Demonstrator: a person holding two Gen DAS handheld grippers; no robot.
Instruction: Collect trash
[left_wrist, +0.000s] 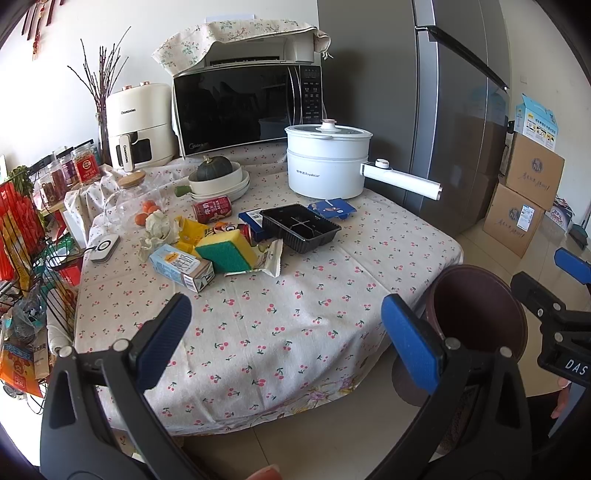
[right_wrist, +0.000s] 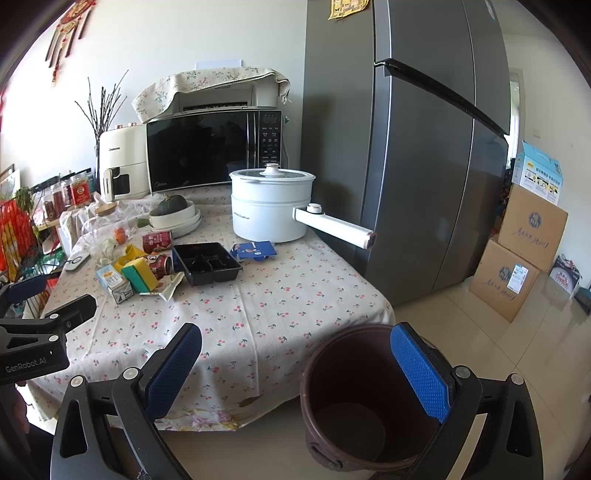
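- I am holding my left gripper low in the left wrist view, its blue pads spread wide with nothing between them, over the near edge of the table.
- My right gripper is sitting at the bottom of the right wrist view, jaws just as far apart and gripping nothing; its right pad is showing in front of the bin's rim (whether it is touching the rim, I cannot tell).
- The bin is standing on the floor at the lower right of both views, just off the table's near right corner, open mouth up and looking empty.
- The trash is lying in a cluster at the centre left of both views, on the far left half of the table: a milk carton, a sponge, a wrapper, crumpled paper, two red cans, the nearer can among them, and a black tray.
- The cluster is lying ahead and to the left of both grippers, and I am judging my left one nearer to it, while my right is nearer the bin.
- The carton is the closest piece, its long axis running from upper left to lower right in the left wrist view, so the jaws would want to close across its narrow sides.
- The pot and microwave behind are no trash, to my eye.
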